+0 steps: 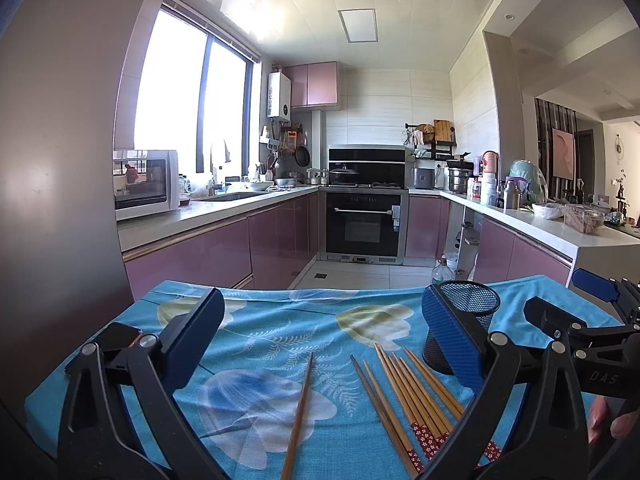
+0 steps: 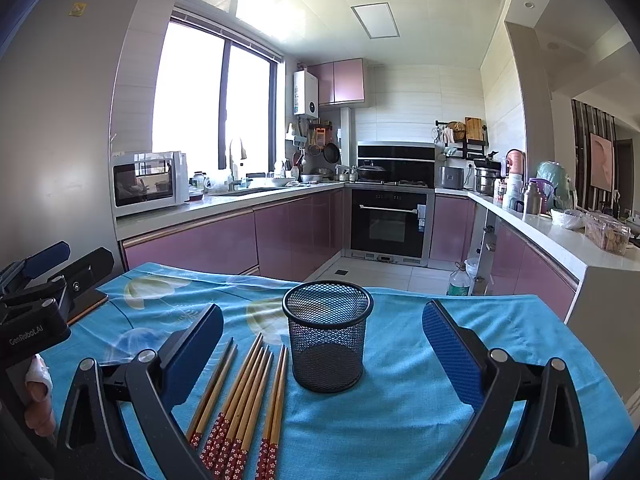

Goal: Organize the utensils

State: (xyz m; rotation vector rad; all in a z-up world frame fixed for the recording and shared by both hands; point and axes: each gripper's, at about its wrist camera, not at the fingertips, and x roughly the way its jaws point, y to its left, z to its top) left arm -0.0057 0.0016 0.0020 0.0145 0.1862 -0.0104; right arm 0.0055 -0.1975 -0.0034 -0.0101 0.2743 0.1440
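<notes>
Both tools are spread wide with nothing between their blue pads, poised low over the desk (image 2: 420,420) and its blue floral cloth (image 1: 280,328). The left tool (image 1: 320,344) looks straight down at a lone chopstick (image 1: 298,416) lying apart from the rest, which I'd say makes it the natural first pick on that side. The right tool (image 2: 322,356) frames the black mesh cup (image 2: 327,336), standing upright and empty as far as the mesh shows, presumably the home for everything here. Just left of the cup lies the main bunch of chopsticks (image 2: 244,400), roughly parallel, red flowered ends toward the camera and plain tips pointing away, so they could be gripped near the middle and tipped in. In the right wrist view, the left tool's body reads "GenRobot.AI" and a bandaged finger (image 2: 38,374) wraps its handle; in the left wrist view the other tool shows "DAS", the rest cut off. A dark phone-like slab (image 1: 120,334) lies at the desk's far left. The sticker writing on the tall grey appliance (image 2: 60,80) is too small to read.
</notes>
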